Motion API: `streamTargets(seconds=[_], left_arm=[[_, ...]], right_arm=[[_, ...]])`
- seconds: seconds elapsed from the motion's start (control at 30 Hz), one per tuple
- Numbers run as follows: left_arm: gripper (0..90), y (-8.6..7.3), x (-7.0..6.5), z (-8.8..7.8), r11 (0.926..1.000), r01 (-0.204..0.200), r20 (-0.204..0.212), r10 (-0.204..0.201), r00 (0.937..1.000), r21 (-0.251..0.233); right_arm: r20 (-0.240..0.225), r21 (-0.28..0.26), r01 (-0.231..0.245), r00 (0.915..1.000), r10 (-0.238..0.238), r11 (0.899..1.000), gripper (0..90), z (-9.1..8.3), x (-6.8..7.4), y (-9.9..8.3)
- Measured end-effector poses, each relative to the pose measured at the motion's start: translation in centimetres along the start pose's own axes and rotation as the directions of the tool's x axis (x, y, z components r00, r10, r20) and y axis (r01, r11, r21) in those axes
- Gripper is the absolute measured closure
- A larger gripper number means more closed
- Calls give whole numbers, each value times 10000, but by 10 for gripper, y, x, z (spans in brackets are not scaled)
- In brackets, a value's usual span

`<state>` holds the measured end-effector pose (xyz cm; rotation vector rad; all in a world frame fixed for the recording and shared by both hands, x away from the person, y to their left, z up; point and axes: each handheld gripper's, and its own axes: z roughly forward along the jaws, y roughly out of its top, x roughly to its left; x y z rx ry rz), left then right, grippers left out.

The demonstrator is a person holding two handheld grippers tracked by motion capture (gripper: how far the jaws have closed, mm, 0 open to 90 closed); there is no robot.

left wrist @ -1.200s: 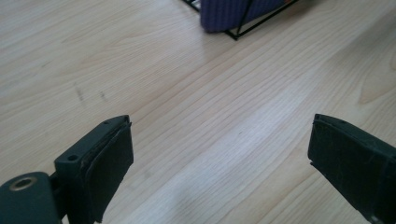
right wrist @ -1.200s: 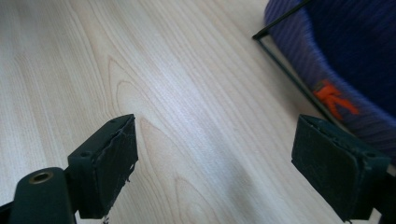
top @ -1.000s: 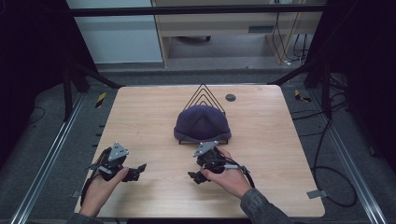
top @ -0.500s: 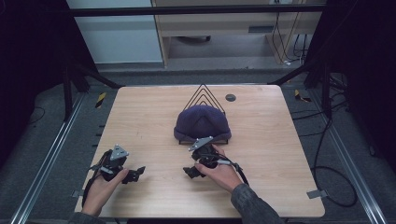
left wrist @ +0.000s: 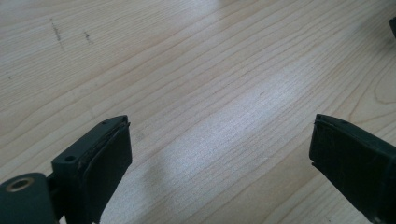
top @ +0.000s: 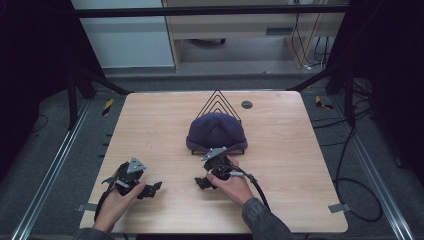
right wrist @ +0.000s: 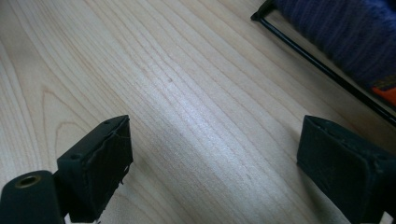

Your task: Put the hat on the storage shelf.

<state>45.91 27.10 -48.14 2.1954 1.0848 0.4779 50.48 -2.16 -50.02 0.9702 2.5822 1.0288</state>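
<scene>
A dark blue knitted beanie sits over a black wire stand at the middle of the wooden table. My right gripper lies just in front of the beanie, jaws wide apart and turned toward the left. In the right gripper view the open right gripper holds only bare wood, with the beanie and the stand's wire foot at the upper right. My left gripper rests near the front left, open over bare wood.
A small dark round disc lies on the table behind the beanie, to the right. An orange tag shows at the beanie's hem. Black frame posts and cables stand around the table on the floor.
My right gripper has slid a little to the left and toward the front edge, away from the beanie's hem. The left gripper has barely moved.
</scene>
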Motion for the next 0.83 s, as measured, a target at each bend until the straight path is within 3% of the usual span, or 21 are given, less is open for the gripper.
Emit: streamTargets(seconds=[0.17, 0.23, 0.3, 0.37, 0.47, 0.53, 0.83], left_arm=[[49, -1, 4, 7, 9993, 372, 127, -371, 9992, -90], [49, -1, 5, 8, 9992, 386, 51, -385, 9992, -120], [45, -2, 6, 10, 9994, 340, 19, -340, 9994, 4], [43, -2, 7, 14, 9990, 398, -32, -398, 9992, 177], [34, -6, 10, 20, 9960, 783, 47, -786, 9969, 422], [0, -8, 9, 21, 9983, 427, -31, -426, 9991, 400], [0, -10, 12, 23, 9995, 315, 12, -315, 9995, 80]], right_arm=[[214, -186, 28, 9998, -24, 9998, 91, 4, 2, 1], [316, -169, 257, 9992, -251, 9995, 78, 5, 5, 0], [507, -240, 481, 9976, -469, 9986, 68, 6, 7, -3], [583, -656, 355, 9978, -317, 9972, 65, 7, 9, -7], [665, -867, 312, 9975, -254, 9957, 65, 6, 9, -10], [659, -860, 294, 9975, -238, 9959, 65, 6, 9, -11], [590, -850, 393, 9977, -343, 9956, 65, 4, 8, -13]])
